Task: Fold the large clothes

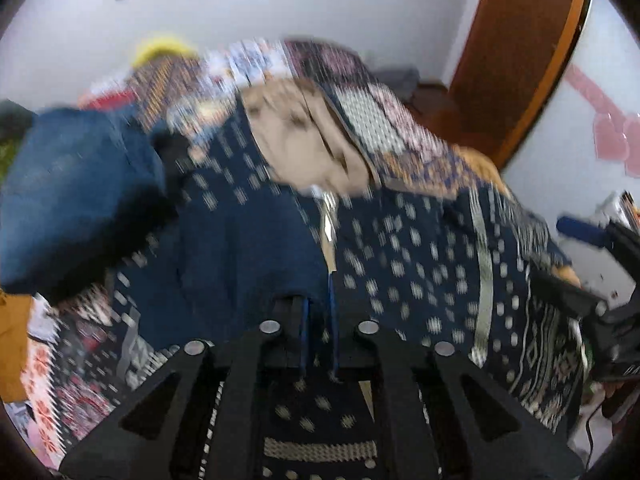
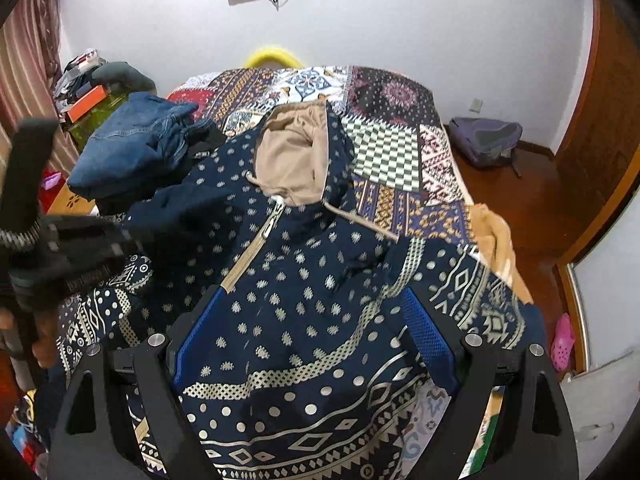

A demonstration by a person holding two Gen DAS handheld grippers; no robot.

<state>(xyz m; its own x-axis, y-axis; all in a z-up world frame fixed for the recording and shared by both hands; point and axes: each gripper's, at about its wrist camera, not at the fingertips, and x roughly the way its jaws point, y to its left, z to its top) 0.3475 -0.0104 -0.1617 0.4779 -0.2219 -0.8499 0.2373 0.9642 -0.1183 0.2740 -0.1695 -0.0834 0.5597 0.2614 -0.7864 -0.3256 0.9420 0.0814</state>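
Hoodie (image 2: 304, 280) spread on bed (image 2: 384, 152); jeans (image 2: 132, 140) at its ten o'clock. Right gripper (image 2: 316, 336) spread wide, nothing held. Left gripper (image 1: 318, 320) nearly closed, seemingly nothing held.

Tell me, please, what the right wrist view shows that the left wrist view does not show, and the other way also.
Only the right wrist view shows the purple backpack on the floor, the pink shoe by the door, and the right gripper open over the hoodie. Only the left wrist view shows pink heart decorations on the wall, and the left gripper with its blue pads nearly together; blur hides whether they pinch cloth. Both show the navy patterned hoodie with its tan hood lining, the folded jeans and the patchwork bedspread.
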